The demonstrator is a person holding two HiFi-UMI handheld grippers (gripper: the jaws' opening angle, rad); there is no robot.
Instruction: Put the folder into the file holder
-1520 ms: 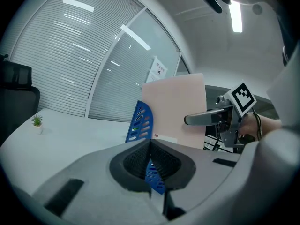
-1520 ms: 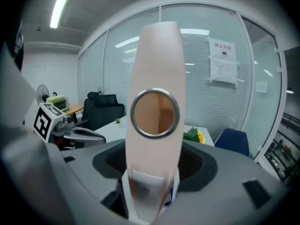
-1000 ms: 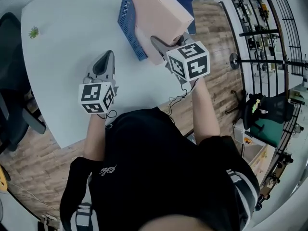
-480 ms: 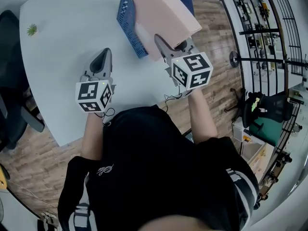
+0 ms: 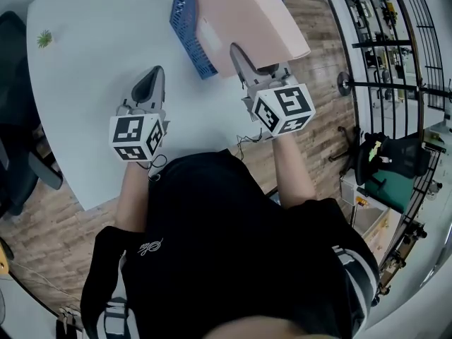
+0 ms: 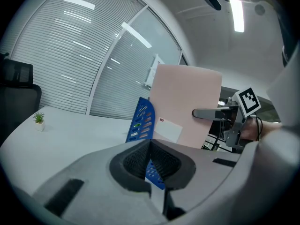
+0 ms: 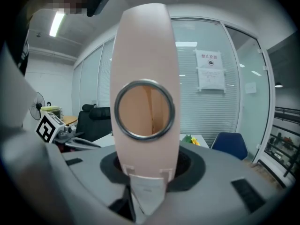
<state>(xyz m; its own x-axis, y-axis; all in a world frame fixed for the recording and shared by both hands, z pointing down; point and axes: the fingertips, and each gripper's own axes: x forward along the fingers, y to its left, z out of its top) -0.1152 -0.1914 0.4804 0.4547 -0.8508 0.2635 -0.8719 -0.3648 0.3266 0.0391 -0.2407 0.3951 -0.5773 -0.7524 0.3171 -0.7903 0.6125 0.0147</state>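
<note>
A pink ring-binder folder (image 5: 244,16) stands tilted at the table's far right, with my right gripper (image 5: 246,56) shut on its lower spine. Seen from the right gripper view, the spine with its round finger hole (image 7: 145,109) fills the gap between the jaws, which have just been closing on it. The blue perforated file holder (image 5: 185,27) stands just left of the folder, touching or nearly touching it. My left gripper (image 5: 154,76) rests low over the white table (image 5: 92,69), shut and empty, pointing at the holder (image 6: 140,121) and folder (image 6: 187,104).
A tiny potted plant (image 5: 44,39) sits at the table's far left. A black chair (image 5: 18,119) stands left of the table, a blue chair (image 7: 229,146) beyond it. Metal racks (image 5: 395,41) line the right side. The table's near edge runs just ahead of the person's body.
The right gripper has risen and tipped, carrying the folder's top further right and up in the head view. The left gripper has stayed where it was.
</note>
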